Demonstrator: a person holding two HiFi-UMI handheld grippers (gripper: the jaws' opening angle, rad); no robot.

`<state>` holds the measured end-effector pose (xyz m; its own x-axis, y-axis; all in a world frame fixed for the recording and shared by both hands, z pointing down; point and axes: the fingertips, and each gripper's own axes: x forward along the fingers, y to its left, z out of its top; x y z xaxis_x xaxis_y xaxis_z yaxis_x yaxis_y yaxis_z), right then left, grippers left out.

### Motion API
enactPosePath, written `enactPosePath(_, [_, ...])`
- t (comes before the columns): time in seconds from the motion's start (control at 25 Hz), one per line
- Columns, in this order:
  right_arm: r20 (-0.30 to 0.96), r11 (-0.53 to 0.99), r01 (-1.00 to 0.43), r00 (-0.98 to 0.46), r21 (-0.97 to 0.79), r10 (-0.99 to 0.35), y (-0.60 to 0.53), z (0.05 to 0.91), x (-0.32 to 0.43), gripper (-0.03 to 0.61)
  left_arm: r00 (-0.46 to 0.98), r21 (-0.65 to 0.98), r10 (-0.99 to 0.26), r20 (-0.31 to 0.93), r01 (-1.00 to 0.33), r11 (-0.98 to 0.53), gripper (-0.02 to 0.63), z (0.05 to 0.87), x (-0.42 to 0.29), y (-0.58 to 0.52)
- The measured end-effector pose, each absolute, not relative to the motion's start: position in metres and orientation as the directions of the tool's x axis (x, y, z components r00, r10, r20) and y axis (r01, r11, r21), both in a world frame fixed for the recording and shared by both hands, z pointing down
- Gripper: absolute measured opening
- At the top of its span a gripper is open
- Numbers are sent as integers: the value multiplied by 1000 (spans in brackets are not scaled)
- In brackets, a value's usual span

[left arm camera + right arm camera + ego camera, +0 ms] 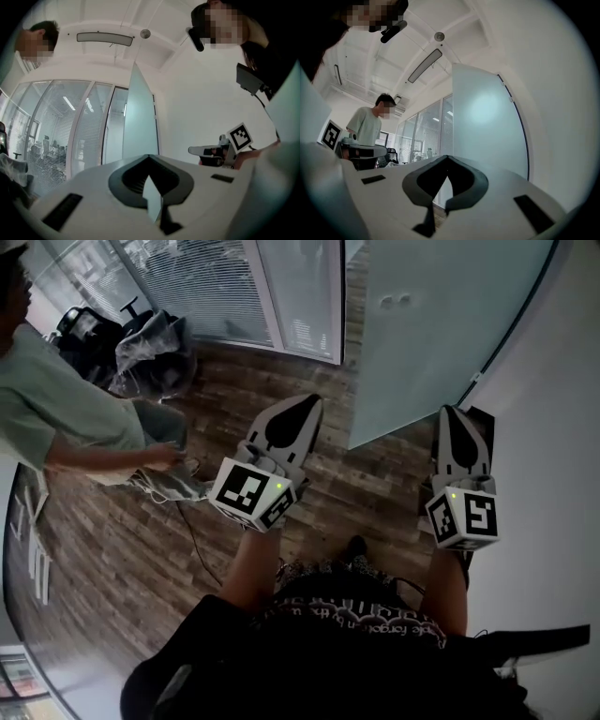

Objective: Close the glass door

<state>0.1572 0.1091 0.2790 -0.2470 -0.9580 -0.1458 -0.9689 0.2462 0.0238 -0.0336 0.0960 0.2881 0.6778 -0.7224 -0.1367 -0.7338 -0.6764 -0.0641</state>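
The glass door (427, 334) stands open, a frosted upright panel swung back close to the white wall (562, 446). Its bottom edge runs on a slant from a near corner out toward that wall. Both claws point at the door and neither touches it.

The right claw (452, 418) sits just short of the door's bottom edge. It faces the broad frosted face, which fills the right gripper view ahead. The left claw (305, 407) is off the door's free upright edge, on the side away from the wall, so the left gripper view catches the panel at a sharp slant. Each claw's jaws are pressed together with nothing between them.

The right hand looks the nearer to the door. To shut it, the panel would probably have to swing off the wall toward the left claw's side, so the move turns on getting a claw onto that free edge. Two small round fittings (395, 301) farther up the door's face may be handle mounts, though they are too small to be sure. A second person in a green shirt (47, 399) stands well apart from the door, beyond the left claw.
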Motion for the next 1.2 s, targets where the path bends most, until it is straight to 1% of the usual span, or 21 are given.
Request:
enactPosePath(0.72, [-155, 289, -957, -288, 19, -945, 49, 281, 182, 3, 652, -79, -745, -141, -758, -648, 2, 287, -8, 43])
enactPosePath(1.2, [-148, 346, -938, -347, 32, -926, 2, 281, 198, 3, 587, -70, -796, -149, -809, -583, 3, 282, 3, 7])
